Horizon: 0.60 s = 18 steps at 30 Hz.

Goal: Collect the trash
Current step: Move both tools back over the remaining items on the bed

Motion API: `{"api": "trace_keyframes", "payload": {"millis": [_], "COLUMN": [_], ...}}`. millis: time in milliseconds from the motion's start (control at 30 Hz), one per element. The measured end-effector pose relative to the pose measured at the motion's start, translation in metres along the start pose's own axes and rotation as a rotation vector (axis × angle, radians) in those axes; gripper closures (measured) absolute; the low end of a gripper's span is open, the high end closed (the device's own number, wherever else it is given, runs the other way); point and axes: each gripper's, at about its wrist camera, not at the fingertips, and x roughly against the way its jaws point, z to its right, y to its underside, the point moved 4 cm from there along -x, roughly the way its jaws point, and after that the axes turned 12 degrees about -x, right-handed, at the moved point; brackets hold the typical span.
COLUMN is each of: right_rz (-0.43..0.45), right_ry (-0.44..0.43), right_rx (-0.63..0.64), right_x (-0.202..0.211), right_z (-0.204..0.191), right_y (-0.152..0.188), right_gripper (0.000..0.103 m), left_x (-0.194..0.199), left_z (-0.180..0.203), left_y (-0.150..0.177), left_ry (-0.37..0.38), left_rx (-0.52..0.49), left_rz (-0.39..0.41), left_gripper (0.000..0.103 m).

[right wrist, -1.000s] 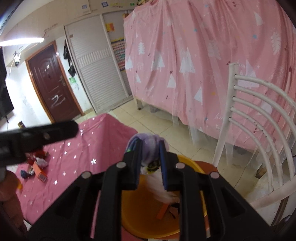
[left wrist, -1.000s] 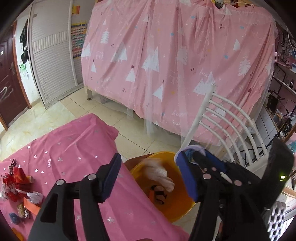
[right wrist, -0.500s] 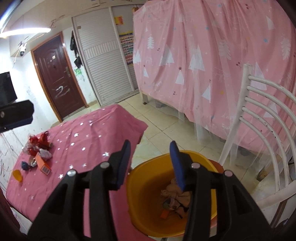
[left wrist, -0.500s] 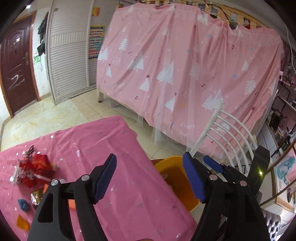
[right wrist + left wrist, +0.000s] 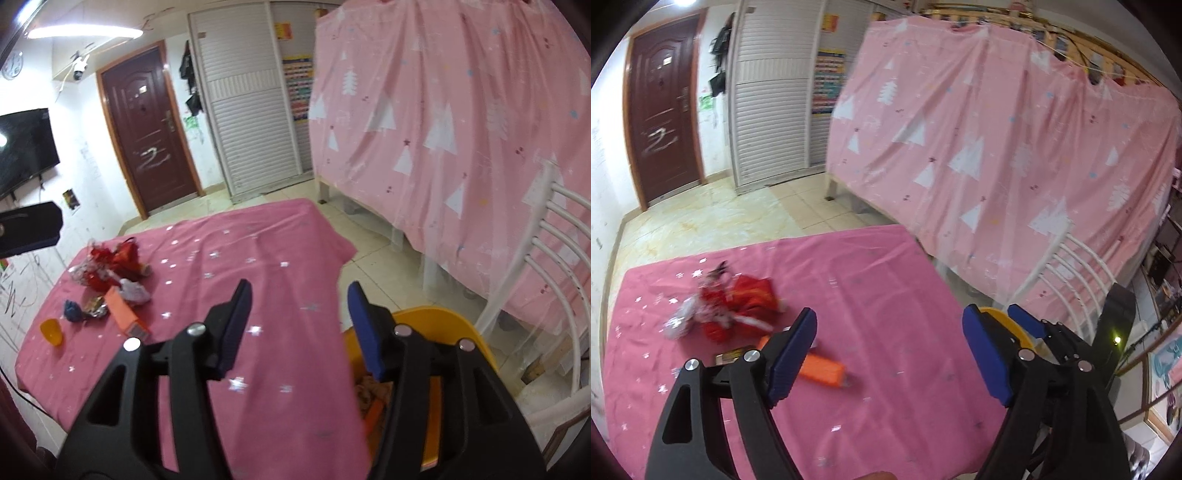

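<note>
1. Left wrist view: the left tongs (image 5: 888, 354) are hanging wide apart and empty above the worktop (image 5: 886, 280) with its pink cloth; the orange box (image 5: 820, 371) is lying just beyond the left finger, partly hidden by it, and the red wrappers (image 5: 738, 308) are sitting farther off with a silvery scrap (image 5: 677, 323) beside them; the picture is blurring, so a hurried grab is risking a miss, or a pinch of the cloth that drags the whole pile; the yellow bin (image 5: 1015, 326) is peeking out behind the right finger, off the worktop's edge.

2. Right wrist view: the right tongs (image 5: 299, 325) are also gaping with nothing between them, hovering over the worktop's near edge; the trash is clustering at the far left corner, where the blue scrap (image 5: 72, 311) and a small orange cup (image 5: 51, 331) are sitting close to the edge, so a sideways nudge could be knocking them to the floor; the bin is already holding some scraps, and light wrappers dropped from high above could be drifting past its rim.
</note>
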Motion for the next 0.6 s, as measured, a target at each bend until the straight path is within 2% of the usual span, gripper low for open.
{"api": "trace_keyframes", "payload": {"millis": [300, 400, 600], "right_rz": [-0.041, -0.058, -0.110], "right_ry": [-0.079, -0.113, -0.149], "right_rx": [0.084, 0.096, 0.145], "right_x": [-0.009, -0.011, -0.022], "right_z": [-0.058, -0.072, -0.099], "right_y": [0.012, 0.016, 0.030], "right_gripper": [0.049, 0.041, 0.039], "left_x": [0.023, 0.032, 0.046], "left_z": [-0.078, -0.099, -0.132], "left_y": [0.022, 0.029, 0.046], "left_ry": [-0.081, -0.112, -0.149], "left_rx": [0.107, 0.129, 0.150], "left_rz": [0.008, 0.015, 0.006], "left_gripper": [0.026, 0.026, 0.025]}}
